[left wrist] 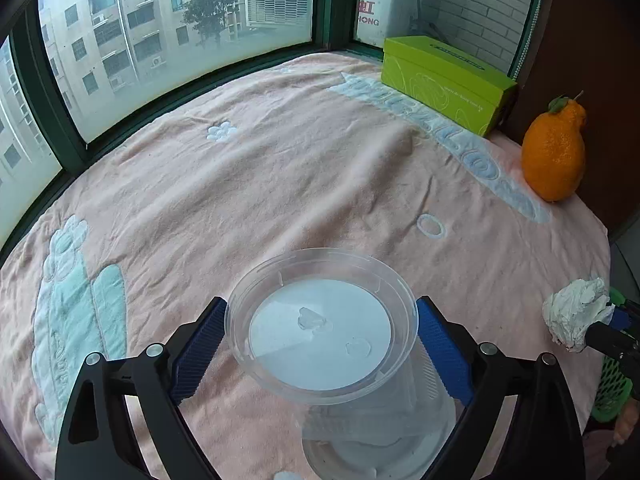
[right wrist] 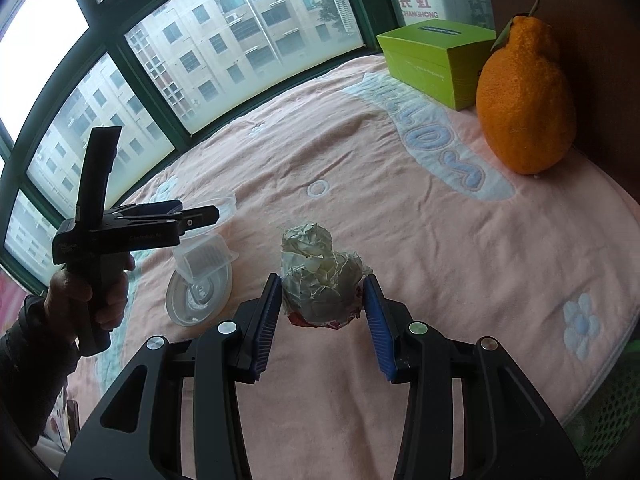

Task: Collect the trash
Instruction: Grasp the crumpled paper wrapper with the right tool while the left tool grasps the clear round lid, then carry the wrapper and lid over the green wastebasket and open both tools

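My left gripper (left wrist: 322,322) is shut on a clear round plastic container (left wrist: 320,328), its blue pads against the rim on both sides, holding it above the pink towel. Below it lie a clear lid and a small clear tray (left wrist: 372,440). In the right wrist view the left gripper (right wrist: 200,216) shows with the container, above the lid (right wrist: 200,296) and tray (right wrist: 204,260). My right gripper (right wrist: 320,286) is shut on a crumpled white paper wad (right wrist: 320,272). The wad also shows in the left wrist view (left wrist: 576,316).
A pink towel (left wrist: 280,168) covers the table by a green-framed window (left wrist: 180,32). A green box (left wrist: 444,80) and a large orange fruit (left wrist: 554,152) stand at the far right. A green mesh basket (left wrist: 612,388) sits off the table's right edge.
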Demonstrator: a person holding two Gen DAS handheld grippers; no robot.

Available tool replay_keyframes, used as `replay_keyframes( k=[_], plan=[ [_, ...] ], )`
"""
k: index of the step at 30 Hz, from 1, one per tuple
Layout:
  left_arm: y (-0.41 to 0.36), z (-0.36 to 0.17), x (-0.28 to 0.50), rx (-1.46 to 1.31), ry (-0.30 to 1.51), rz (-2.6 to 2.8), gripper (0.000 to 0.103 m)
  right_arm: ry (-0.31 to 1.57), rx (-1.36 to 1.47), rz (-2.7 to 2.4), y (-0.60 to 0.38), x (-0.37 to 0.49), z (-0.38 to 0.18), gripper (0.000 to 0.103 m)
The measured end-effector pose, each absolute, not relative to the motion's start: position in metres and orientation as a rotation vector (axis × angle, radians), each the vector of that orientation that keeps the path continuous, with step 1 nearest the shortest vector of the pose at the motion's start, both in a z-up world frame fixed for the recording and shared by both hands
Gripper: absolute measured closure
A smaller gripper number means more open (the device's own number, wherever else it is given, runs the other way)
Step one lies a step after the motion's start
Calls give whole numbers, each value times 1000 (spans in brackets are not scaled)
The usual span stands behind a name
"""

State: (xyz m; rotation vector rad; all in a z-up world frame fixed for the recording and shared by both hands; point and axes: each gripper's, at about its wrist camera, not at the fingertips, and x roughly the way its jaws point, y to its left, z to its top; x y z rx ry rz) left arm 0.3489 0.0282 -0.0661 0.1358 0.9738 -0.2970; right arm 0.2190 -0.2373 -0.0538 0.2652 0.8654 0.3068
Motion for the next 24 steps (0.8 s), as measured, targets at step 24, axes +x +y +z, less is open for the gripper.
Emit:
replay_keyframes(
  k=[24],
  plan=[
    [-109, 4, 179, 173, 832, -575, 13, 885, 301, -68, -395, 49, -69, 58]
  ],
)
